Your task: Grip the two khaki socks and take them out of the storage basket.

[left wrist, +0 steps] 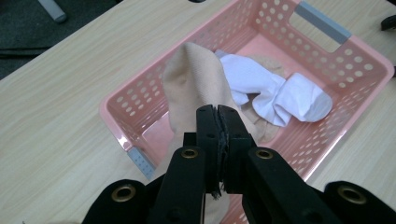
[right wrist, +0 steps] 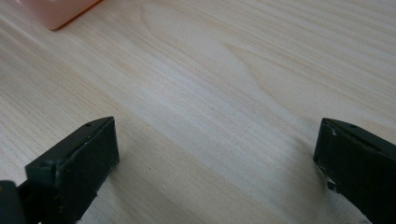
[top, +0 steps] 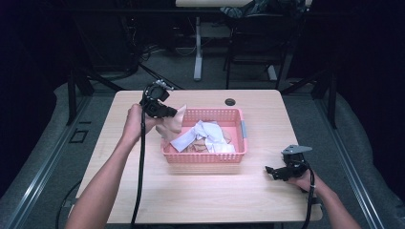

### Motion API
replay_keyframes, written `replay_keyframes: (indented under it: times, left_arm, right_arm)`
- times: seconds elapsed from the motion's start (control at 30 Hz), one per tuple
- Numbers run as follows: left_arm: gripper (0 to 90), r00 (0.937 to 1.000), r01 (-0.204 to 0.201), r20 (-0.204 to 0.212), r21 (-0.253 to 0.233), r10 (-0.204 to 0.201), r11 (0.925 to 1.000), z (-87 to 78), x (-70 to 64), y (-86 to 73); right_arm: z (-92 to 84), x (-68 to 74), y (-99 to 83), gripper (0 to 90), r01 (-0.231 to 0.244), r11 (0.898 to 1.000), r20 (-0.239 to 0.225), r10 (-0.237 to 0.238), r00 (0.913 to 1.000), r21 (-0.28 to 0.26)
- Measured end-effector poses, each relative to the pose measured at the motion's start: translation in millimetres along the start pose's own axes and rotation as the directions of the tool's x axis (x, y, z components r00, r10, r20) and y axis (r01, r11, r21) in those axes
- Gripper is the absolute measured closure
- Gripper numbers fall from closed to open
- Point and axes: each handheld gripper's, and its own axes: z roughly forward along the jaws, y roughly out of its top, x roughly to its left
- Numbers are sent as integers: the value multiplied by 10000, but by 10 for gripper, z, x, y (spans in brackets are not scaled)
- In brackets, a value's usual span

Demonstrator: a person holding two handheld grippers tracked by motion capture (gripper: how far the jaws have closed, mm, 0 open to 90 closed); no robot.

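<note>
The left gripper (left wrist: 217, 116) pinches a beige cloth sock (left wrist: 196, 79) over the pink perforated plastic basket (left wrist: 359, 60); lift until its hanging end clears the rim below the jaws.

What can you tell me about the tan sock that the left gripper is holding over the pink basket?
The tan fabric sock looks soft and plain, with no pattern. The left gripper is shut on it, its black fingers pinching the cloth. It hangs limp above the left end of the pink perforated plastic basket, its lower end draping by the rim, with white socks lying inside.
</note>
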Motion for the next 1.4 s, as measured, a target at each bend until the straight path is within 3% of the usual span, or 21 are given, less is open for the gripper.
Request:
replay_keyframes:
  times: [0.13, 0.5, 0.8, 0.93, 1.07, 1.3, 1.4]
  left_arm:
    - [885, 10000, 69, -40, -119, -69, 9999, -66, 52, -7]
    - [886, 9973, 461, -556, -476, -487, 9978, -473, 241, -120]
    - [885, 9891, 1114, -886, -753, -1179, 9909, -685, 482, -334]
    - [885, 9828, 1460, -1044, -667, -1524, 9870, -744, 602, -483]
    - [886, 9716, 1946, -1309, -305, -1969, 9804, -727, 741, -691]
    - [885, 9499, 2826, -1386, -25, -2802, 9592, -611, 944, -1007]
    - [885, 9459, 2986, -1373, 132, -2940, 9543, -534, 984, -1097]
  right_arm:
    - [0, 1, 0, 0, -8, 10000, 3, 8, 10000, 1]
    - [0, 2, 0, 0, -13, 10000, 9, 13, 10000, 1]
    - [0, 1, 1, 0, 1, 10000, 1, -1, 10000, 7]
    - [0, 2, 1, 0, -6, 10000, 5, 6, 10000, 3]
    - [1, 2, 2, 0, -8, 10000, 12, 8, 10000, 5]
    - [0, 4, 2, 0, -15, 10000, 18, 15, 10000, 7]
    - [0, 4, 2, 0, -12, 10000, 18, 12, 10000, 12]
